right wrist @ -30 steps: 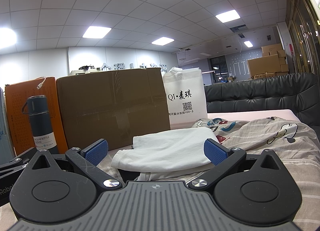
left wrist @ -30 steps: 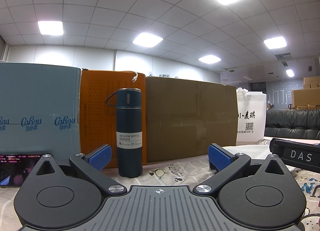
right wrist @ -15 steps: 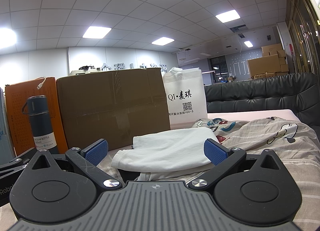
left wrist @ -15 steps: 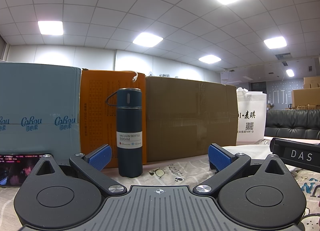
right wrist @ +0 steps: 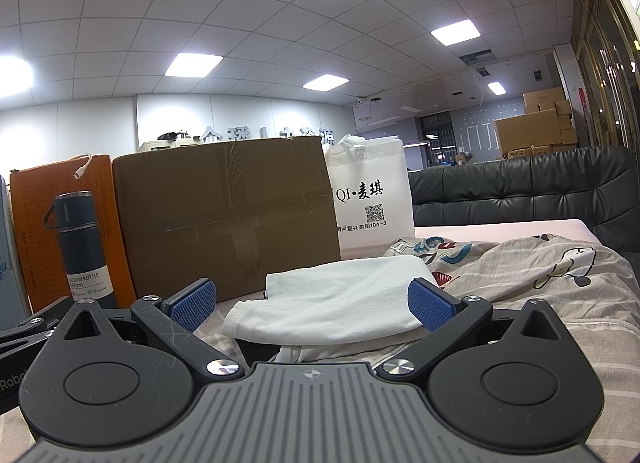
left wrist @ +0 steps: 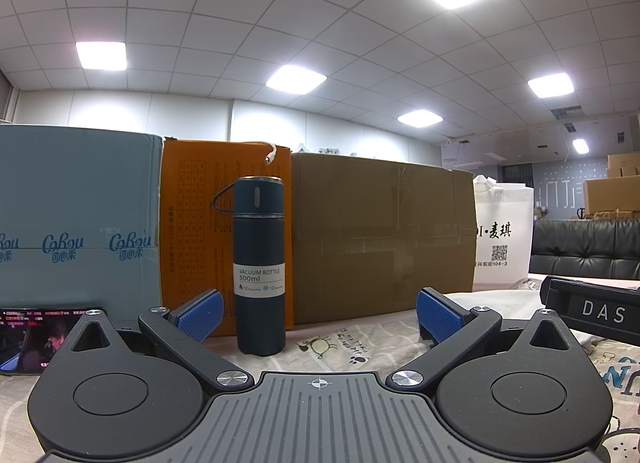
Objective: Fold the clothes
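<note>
My left gripper (left wrist: 318, 315) sits low on the printed sheet (left wrist: 360, 343), jaws wide apart, holding nothing. My right gripper (right wrist: 312, 303) is likewise spread and empty. The folded white shirt (right wrist: 332, 299) lies on the sheet between its fingers. Beyond: a blue bottle (left wrist: 259, 263), upright before an orange box (left wrist: 192, 231) and a brown box (left wrist: 380, 239).

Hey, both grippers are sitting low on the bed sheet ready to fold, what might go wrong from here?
1. The tall dark blue vacuum bottle stands upright just ahead of the open left gripper; a forward sweep could topple it.
2. The white folded garment lies on the loose cartoon-print bed sheet; the open right gripper may pinch sheet along with cloth.
</note>
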`<state>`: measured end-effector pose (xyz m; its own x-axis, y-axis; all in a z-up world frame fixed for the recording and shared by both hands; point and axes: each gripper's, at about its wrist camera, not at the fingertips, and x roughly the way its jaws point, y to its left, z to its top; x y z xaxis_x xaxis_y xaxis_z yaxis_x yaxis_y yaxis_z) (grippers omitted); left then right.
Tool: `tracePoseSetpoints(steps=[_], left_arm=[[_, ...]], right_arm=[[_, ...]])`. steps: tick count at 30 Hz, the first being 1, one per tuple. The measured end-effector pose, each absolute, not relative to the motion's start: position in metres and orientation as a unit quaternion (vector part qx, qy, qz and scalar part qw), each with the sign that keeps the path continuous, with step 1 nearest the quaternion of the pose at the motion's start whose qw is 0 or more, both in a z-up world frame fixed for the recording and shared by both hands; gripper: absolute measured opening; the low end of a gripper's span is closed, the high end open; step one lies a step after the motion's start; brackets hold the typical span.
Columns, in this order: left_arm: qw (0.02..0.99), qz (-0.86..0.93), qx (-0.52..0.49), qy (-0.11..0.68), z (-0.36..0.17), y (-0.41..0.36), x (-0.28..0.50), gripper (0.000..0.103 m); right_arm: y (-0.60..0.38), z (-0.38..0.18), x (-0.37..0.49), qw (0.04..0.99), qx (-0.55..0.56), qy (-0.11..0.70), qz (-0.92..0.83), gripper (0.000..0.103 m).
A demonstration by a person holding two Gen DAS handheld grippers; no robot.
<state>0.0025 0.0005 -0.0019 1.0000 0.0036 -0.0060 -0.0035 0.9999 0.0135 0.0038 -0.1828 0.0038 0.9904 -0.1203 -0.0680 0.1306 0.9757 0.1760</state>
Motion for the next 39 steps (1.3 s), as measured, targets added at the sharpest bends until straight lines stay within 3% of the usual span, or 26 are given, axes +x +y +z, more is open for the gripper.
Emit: tracePoseSetpoints(steps=[39], left_arm=[[1.0,0.004,0.006,0.003,-0.0007,0.0003,0.0019,0.103]], right_arm=[[-0.1836,0.0044,0.0039,0.994,0.09,0.029,-0.061,0.103]])
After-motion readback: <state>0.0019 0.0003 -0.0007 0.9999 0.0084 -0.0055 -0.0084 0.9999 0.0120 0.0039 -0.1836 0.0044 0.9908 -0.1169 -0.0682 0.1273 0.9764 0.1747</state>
